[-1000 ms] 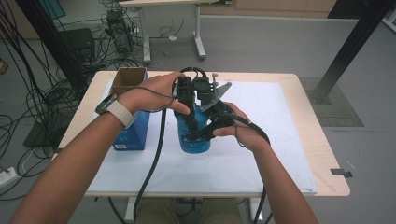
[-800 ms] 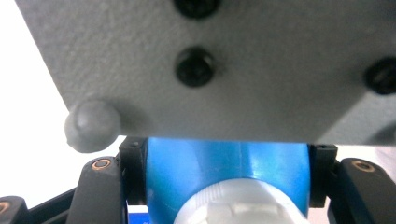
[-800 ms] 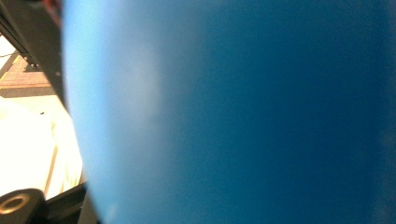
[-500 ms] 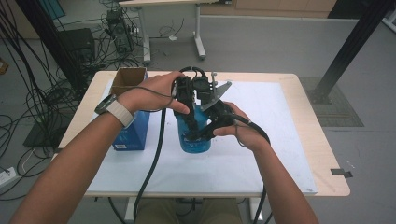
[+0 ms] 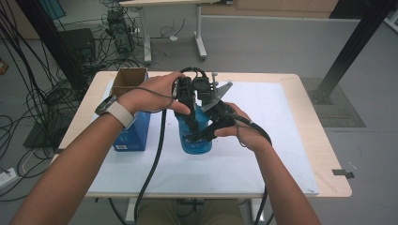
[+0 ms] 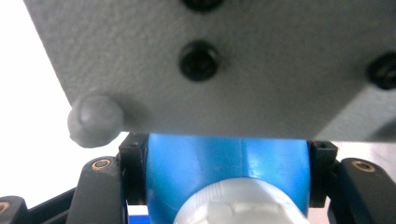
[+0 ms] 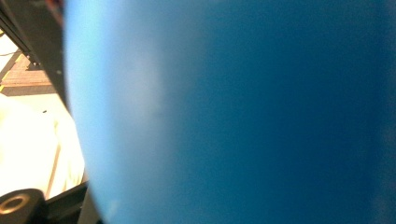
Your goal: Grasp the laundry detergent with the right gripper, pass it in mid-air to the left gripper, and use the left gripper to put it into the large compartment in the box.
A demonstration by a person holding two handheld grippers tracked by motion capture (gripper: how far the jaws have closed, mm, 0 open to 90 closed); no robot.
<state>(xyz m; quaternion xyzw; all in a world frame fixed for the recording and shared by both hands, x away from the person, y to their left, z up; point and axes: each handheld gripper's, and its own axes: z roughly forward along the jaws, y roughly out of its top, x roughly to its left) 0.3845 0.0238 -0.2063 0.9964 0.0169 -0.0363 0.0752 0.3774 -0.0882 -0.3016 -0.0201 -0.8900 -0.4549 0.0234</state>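
A blue bottle (image 5: 195, 142) stands upright on the white mat (image 5: 267, 112) at the middle of the table. My left gripper (image 5: 189, 123) comes down on it from above, shut on the bottle's shoulder. In the left gripper view both black jaws press the blue bottle (image 6: 224, 163) from either side, with its white cap (image 6: 233, 205) nearest the camera. My right gripper (image 5: 202, 135) reaches in from the right and is shut across the bottle's body. The blue bottle (image 7: 233, 112) sits very close in the right gripper view. The right gripper's grey plate (image 6: 210, 60) hangs over the bottle.
A blue box (image 5: 134, 131) with an open cardboard top (image 5: 128, 75) stands left of the bottle, under the left wrist. The wooden table's right edge (image 5: 324, 140) lies beyond the mat. Cables and another table's legs are on the floor behind.
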